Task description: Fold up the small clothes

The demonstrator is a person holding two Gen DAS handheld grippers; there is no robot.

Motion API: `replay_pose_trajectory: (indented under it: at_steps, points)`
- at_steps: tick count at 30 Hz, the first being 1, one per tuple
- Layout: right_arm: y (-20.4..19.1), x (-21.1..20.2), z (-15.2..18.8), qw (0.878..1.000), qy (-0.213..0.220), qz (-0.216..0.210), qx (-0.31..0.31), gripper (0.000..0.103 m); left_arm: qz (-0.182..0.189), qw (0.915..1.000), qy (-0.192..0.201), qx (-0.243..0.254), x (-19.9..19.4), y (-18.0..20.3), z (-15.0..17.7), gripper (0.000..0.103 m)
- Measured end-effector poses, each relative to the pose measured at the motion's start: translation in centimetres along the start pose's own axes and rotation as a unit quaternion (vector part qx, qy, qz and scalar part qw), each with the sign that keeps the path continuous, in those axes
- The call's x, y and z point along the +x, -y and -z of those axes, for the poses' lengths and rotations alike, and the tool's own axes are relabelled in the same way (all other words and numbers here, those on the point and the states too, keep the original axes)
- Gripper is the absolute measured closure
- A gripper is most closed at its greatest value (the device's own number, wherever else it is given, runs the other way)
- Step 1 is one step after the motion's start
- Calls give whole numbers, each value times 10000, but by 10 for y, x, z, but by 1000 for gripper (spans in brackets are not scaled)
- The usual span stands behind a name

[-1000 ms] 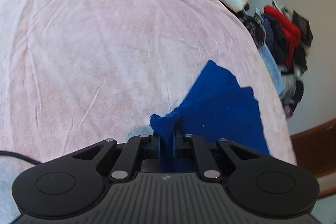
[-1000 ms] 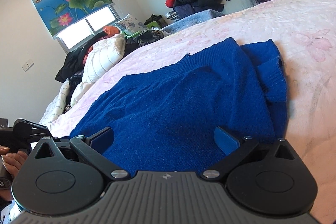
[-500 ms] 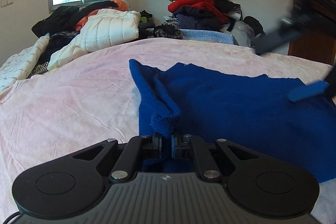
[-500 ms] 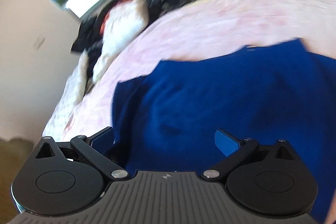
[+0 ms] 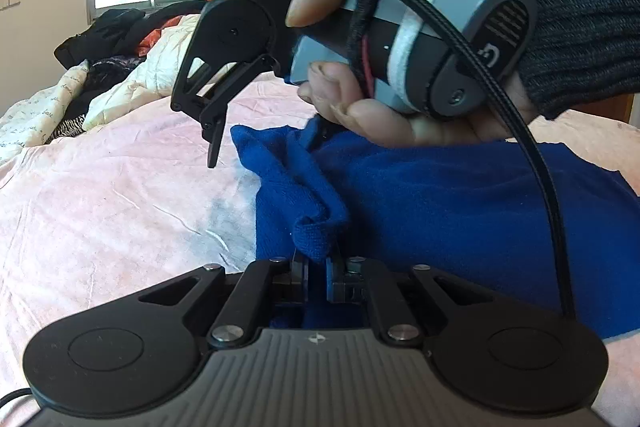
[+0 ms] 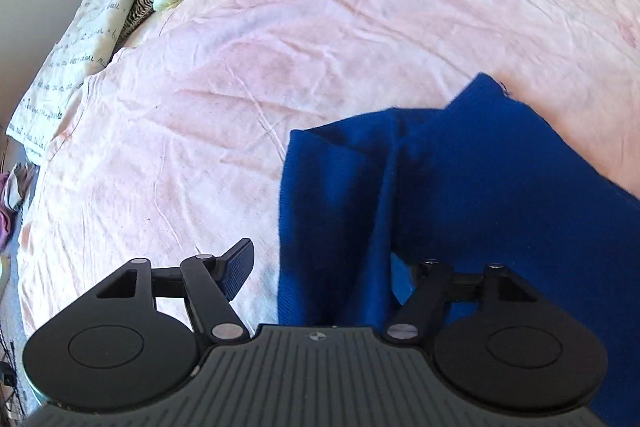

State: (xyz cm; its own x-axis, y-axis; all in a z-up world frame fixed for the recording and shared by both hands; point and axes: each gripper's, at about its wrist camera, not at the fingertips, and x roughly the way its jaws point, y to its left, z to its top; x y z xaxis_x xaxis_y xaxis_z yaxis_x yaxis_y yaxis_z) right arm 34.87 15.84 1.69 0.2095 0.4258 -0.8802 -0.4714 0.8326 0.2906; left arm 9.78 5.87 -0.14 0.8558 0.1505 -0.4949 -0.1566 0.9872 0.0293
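The left gripper (image 5: pixel 316 263) has its jaws pinched tight on a bunched corner of the blue sweater (image 5: pixel 460 211), the knit rising in a small ridge out of the pinch just as it did a moment ago. The right gripper (image 6: pixel 324 275) is what has changed: a second ago it hovered with jaws wide over the middle of the sweater, and now it has swung across to the sweater's other near corner and its jaws have just been closing — they stand part-way in, with a raised fold of the blue knit between them, one pad over the bare bed beside the edge and the other half hidden behind the cloth, so no firm pinch shows yet. In the left wrist view the person's hand (image 5: pixel 400 39) fills the upper frame, wrapped round the grey handle, the gripper's fingers pointing down at that far corner. The sweater lies spread on the pink bed (image 6: pixel 280 47), well clear of the heap of clothes (image 5: pixel 120 39) by the window. With both corners of one edge taken — or nearly — the fold itself looks about to begin.
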Motion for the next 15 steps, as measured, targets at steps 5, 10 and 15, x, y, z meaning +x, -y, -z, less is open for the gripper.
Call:
replay_pose_trajectory:
  at_steps: [5, 10, 15]
  points:
    - [-18, 6, 5, 9985, -93, 340, -416, 30, 44, 10000, -9, -23, 7, -7, -3, 96]
    - [-11, 5, 8, 9956, 45, 532, -764, 73, 55, 10000, -15, -31, 8, -11, -3, 96]
    - [21, -11, 8, 9993, 173, 98, -320, 89, 73, 10000, 22, 27, 2, -4, -4, 96]
